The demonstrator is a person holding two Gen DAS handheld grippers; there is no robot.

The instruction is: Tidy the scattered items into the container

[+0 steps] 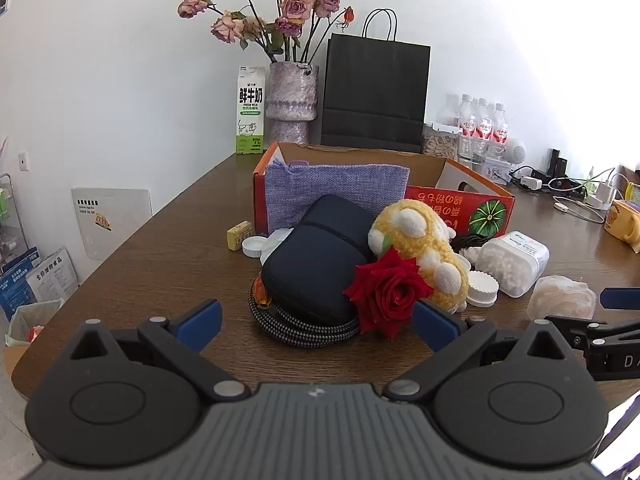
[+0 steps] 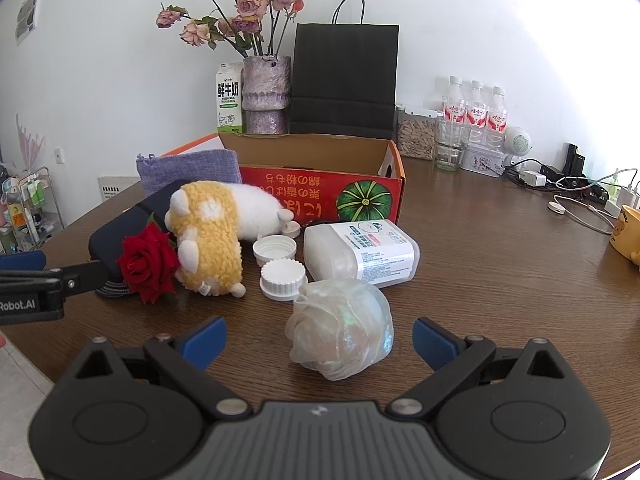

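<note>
Both tools stand spread wide and empty: the right gripper [image 2: 316, 340] frames the crumpled translucent iridescent wrap [image 2: 340, 328], the left gripper [image 1: 316, 320] faces the red fabric rose [image 1: 388, 292] beside the navy zip pouch [image 1: 316, 256]. The red cardboard box [image 2: 320, 196] waits behind the pile. Best to close gently on the wrap's middle, then lift clear before crossing the box's rim.

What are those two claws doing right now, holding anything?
Left claw: open, holding nothing, facing the red rose.
Right claw: open, holding nothing, pearly wrapped bundle just ahead.
</note>
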